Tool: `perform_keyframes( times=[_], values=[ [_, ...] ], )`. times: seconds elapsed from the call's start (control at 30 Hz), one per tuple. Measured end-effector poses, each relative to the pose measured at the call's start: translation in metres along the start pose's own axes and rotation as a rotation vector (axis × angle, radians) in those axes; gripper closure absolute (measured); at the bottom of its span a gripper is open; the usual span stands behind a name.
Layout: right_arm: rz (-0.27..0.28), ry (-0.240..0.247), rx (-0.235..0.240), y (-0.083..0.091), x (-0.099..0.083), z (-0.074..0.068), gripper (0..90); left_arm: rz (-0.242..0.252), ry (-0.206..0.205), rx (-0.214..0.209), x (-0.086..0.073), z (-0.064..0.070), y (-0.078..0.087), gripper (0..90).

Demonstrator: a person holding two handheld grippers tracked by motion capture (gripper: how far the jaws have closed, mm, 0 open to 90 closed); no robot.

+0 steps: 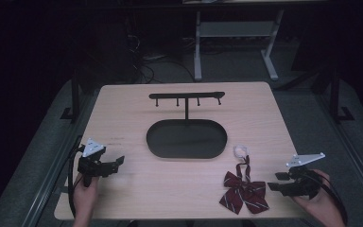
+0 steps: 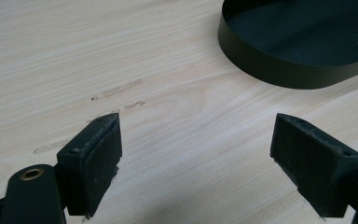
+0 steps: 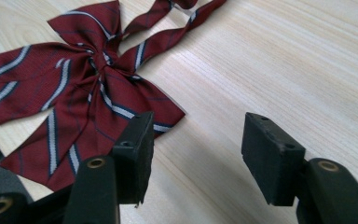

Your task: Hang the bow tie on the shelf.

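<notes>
Bow tie lies just left of the open right hand-held gripper.

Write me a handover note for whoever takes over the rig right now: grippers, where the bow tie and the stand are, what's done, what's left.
Left gripper: open, empty, over bare table at the near left, aimed toward the stand's tray.
Right gripper: open, empty, just right of the bow tie, not touching it.
Bow tie: flat on the table near the front edge, its strap and white loop trailing toward the tray.
Stand: mid-table, upright, nothing on its pegs.
Done: nothing picked up yet.
Left: probably grasp the bow tie with the right gripper and hang its loop on a peg.
</notes>
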State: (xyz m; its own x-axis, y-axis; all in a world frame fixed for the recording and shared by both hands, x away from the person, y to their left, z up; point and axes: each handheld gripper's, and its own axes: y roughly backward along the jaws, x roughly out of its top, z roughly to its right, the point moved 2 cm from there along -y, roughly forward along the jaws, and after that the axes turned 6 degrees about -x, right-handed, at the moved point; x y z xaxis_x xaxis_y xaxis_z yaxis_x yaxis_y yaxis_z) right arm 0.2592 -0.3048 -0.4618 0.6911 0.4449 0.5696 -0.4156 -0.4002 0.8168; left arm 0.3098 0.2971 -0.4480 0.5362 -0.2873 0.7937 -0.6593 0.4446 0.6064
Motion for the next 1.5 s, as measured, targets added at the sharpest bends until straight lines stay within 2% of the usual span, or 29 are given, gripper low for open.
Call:
perform_keyframes(
  times=[0.27, 0.5, 0.7, 0.83, 0.93, 1.1, 1.17, 1.5],
  values=[
    [-0.01, 0.019, 0.002, 0.0, 0.005, -0.005, 41.8, -0.005, -0.02, -0.008, 0.0, 0.001, -0.001, 16.3],
    [-0.026, 0.059, 0.01, 0.0, 0.024, -0.018, 41.0, 0.006, -0.014, -0.008, 0.0, 0.002, 0.001, 16.3],
    [-0.049, 0.109, 0.006, 0.002, 0.04, -0.023, 41.4, 0.016, -0.005, -0.003, 0.0, 0.001, 0.002, 16.3],
    [-0.044, 0.117, 0.011, 0.003, 0.048, -0.025, 41.7, 0.011, -0.011, -0.001, 0.0, 0.0, 0.003, 16.3],
    [-0.054, 0.14, 0.012, 0.001, 0.059, -0.028, 42.2, 0.01, -0.011, -0.004, 0.0, 0.0, 0.003, 16.3],
    [-0.068, 0.166, 0.023, -0.003, 0.071, -0.029, 43.1, 0.014, -0.017, -0.006, 0.0, 0.0, 0.004, 16.3],
    [-0.078, 0.163, 0.035, -0.005, 0.076, -0.029, 43.5, 0.011, -0.016, -0.008, 0.0, 0.0, 0.004, 16.3],
    [-0.126, 0.193, 0.031, -0.018, 0.096, -0.025, 45.9, 0.027, -0.002, -0.007, 0.0, 0.0, 0.004, 16.3]
  ],
)
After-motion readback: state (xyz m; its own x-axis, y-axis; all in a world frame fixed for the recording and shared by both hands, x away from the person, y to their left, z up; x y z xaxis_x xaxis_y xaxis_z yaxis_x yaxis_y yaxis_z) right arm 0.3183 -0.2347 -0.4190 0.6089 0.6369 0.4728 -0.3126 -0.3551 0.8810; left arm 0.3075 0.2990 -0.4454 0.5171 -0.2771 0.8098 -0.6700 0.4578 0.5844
